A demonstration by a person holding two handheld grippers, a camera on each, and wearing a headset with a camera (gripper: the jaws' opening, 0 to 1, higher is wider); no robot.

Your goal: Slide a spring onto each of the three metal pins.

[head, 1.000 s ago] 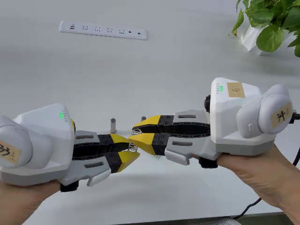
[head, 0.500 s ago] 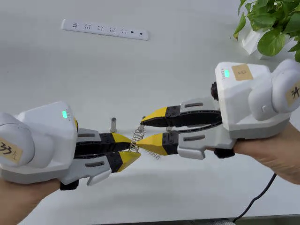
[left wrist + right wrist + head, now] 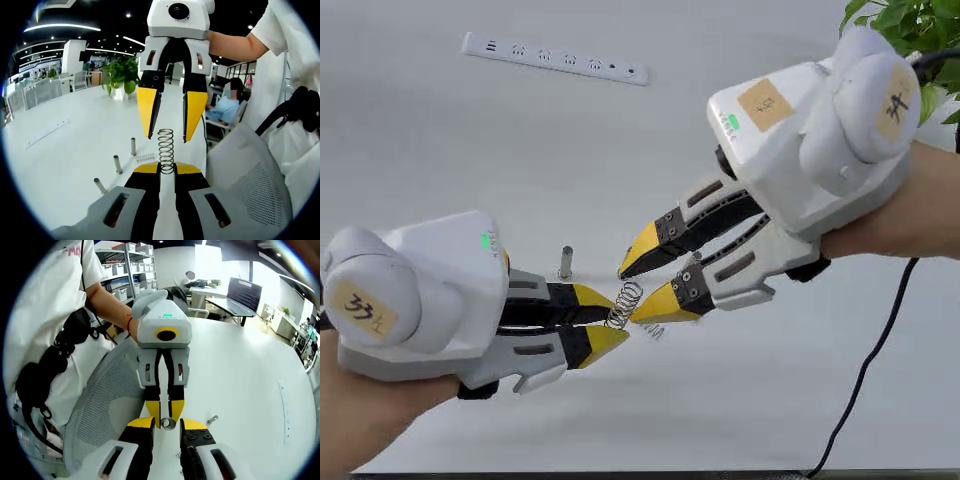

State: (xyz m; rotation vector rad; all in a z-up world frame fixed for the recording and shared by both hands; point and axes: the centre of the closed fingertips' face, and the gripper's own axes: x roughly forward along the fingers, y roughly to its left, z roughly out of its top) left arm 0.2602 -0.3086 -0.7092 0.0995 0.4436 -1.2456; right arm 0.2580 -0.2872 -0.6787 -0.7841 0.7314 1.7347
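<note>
**Spring pinched at one end, other tongs astride it**

At the bottom of the left gripper view, the left tongs (image 3: 167, 169) pinch the foot of a spring (image 3: 165, 148). Its long axis runs straight up the frame. Just above, the right tongs (image 3: 168, 138) stand wide, one jaw on each side of the free end, touching nothing. Farther off, at lower left, three bare pins (image 3: 116, 164) stand upright on the desk (image 3: 60, 145).

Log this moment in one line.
left gripper: shut on spring | right gripper: open, jaws astride spring | pins: three, bare | spare spring: on table
</note>
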